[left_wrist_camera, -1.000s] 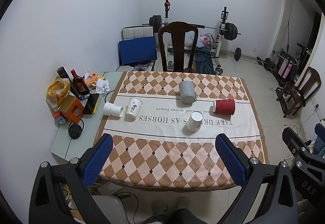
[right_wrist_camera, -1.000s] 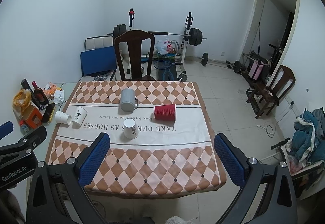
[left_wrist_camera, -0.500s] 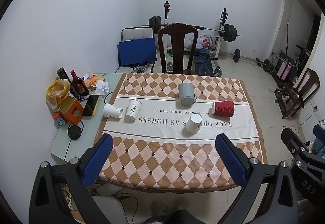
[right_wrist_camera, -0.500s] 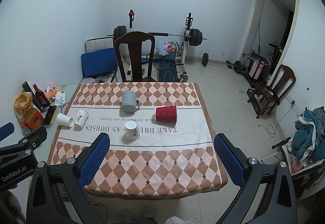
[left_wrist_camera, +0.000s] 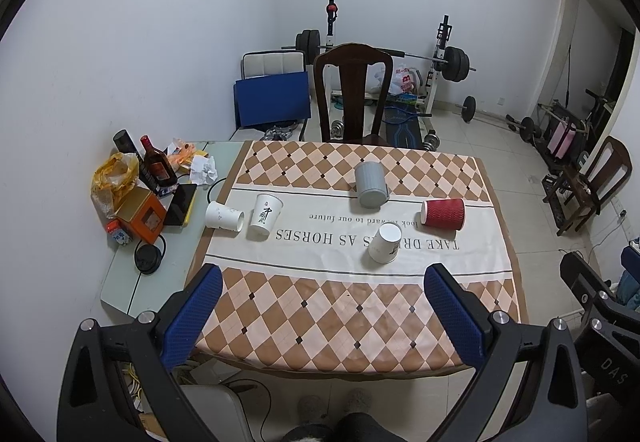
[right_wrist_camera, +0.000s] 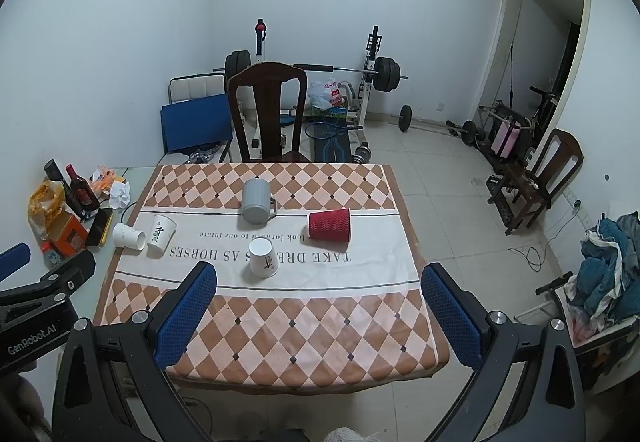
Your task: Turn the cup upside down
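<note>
red cup: a ribbed red paper cup (left_wrist_camera: 443,214) lies on its side on the white text band of the checked brown-and-peach tablecloth (left_wrist_camera: 320,314), long axis running across the table; in the right wrist view (right_wrist_camera: 329,224) its wider end points to the table's right edge.
white cups: a white paper cup with a printed sprig (right_wrist_camera: 263,257) stands near the middle of the table with its closed end up; a second white paper cup with a dark brush character (left_wrist_camera: 266,216) stands the same way near the left edge, just beside a plain white paper cup (left_wrist_camera: 224,215) that lies on its side, mouth toward it.
grey mug: a grey handled mug (right_wrist_camera: 257,201) stands on its mouth, base up, behind the red cup; its handle shows only in the right wrist view.
hard to make out: the printing on the cups is too small to read; whether the plain white cup rests on the cloth or on the pale side table (left_wrist_camera: 120,282) cannot be told; the clutter of bottles, bags and boxes (left_wrist_camera: 136,193) overlaps itself.
cut off: both grippers' bodies run out of the bottom of their views.
left gripper: blue-padded left gripper (left_wrist_camera: 320,316), jaws wide apart, nothing between them, held well back from the cups.
right gripper: blue-padded right gripper (right_wrist_camera: 320,312), jaws likewise spread, holding nothing.
background: a dark wooden chair (left_wrist_camera: 352,93) stands at the far side.
</note>
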Motion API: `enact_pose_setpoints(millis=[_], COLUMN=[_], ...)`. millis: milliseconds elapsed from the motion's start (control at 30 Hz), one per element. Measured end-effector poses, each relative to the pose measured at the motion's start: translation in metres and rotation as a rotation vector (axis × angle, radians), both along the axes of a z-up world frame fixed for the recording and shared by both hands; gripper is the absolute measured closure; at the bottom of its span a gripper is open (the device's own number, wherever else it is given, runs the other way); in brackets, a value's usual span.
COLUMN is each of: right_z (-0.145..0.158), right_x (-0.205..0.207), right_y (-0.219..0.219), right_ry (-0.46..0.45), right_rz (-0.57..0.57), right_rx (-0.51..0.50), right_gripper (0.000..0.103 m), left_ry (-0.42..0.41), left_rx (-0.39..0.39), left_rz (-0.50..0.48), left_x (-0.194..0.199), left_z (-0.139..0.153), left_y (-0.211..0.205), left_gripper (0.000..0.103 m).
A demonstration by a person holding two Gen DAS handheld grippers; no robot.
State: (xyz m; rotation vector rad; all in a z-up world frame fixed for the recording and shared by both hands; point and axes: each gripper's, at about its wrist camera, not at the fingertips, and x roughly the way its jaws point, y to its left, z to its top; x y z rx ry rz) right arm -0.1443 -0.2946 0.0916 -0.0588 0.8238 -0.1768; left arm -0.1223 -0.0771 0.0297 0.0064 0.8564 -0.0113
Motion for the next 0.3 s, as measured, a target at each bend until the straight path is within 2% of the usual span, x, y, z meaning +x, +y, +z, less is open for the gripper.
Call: enact_pose_setpoints(millis=[300], right_z=[-0.0006], right_x=[-0.0006], right_y=[-0.0006], right_ry=[0.000], right_rz=[0.000], right_rx=[0.000], right_gripper=[0.000], left_ry=[-0.010], left_rx=[0.001], left_rz=[-0.004], left_x=[-0.0035], left_z=[-0.0037], left_y=[0.0034], left_gripper=[0.000])
